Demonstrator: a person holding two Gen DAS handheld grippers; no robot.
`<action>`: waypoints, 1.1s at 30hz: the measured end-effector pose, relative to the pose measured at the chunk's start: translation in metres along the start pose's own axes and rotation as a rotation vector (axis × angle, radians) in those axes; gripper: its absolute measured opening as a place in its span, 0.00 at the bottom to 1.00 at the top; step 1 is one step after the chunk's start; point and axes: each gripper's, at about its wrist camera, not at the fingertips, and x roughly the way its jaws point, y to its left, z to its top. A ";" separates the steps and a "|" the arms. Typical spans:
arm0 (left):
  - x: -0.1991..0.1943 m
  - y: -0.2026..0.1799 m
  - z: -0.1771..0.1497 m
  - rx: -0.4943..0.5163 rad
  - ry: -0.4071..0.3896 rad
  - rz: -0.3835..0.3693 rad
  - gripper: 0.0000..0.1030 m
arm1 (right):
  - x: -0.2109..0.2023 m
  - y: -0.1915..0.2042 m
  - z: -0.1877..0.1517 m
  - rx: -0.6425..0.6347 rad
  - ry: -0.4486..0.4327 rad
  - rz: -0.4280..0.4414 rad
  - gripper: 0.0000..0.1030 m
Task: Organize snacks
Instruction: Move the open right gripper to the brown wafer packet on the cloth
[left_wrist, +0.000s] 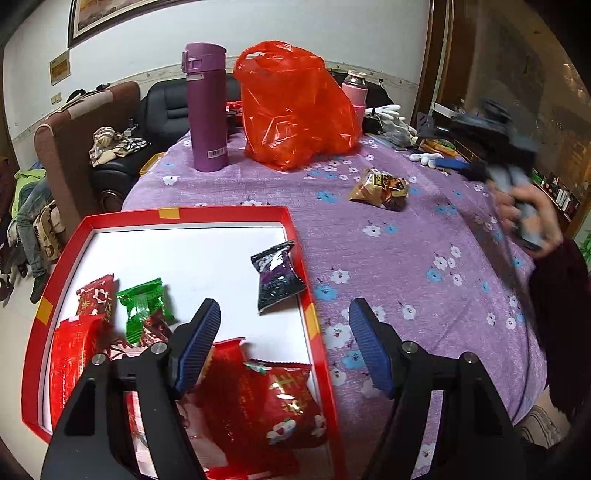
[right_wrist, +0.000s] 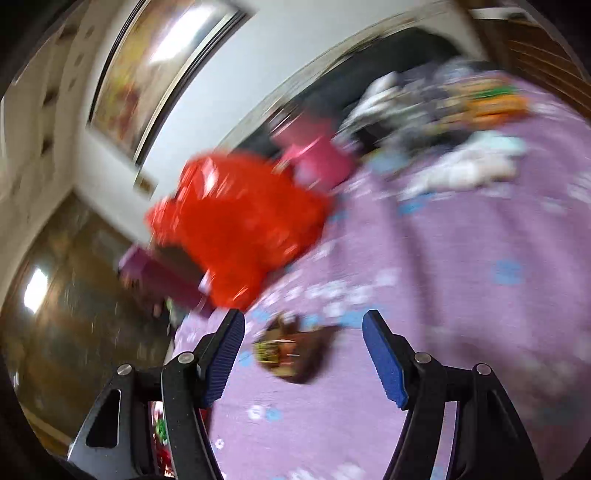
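Both grippers' fingers (left_wrist: 199, 350) apart, empty — purple floral tablecloth (left_wrist: 424, 240) beneath, sofa (left_wrist: 166, 107) and framed picture (left_wrist: 147, 14) beyond.

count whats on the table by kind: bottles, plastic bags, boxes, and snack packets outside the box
bottles: 2, purple bottle and pink bottle
plastic bags: 1, red bag
boxes: 1, red box
snack packets outside the box: 1, gold-brown packet
total: 5, leaving out the far-edge clutter, which is too unclear to count

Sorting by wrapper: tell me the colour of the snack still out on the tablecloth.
Gold and dark brown: the loose snack shows best in the left wrist view.
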 end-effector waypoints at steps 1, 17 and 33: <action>0.000 -0.001 0.000 0.001 0.002 0.001 0.70 | 0.023 0.012 0.004 -0.027 0.028 0.011 0.66; 0.008 0.000 0.002 -0.030 0.013 -0.041 0.71 | -0.009 0.026 -0.033 -0.163 0.265 0.464 0.75; -0.010 -0.008 0.005 -0.021 -0.011 -0.026 0.71 | 0.090 0.049 -0.054 -0.168 0.544 0.542 0.74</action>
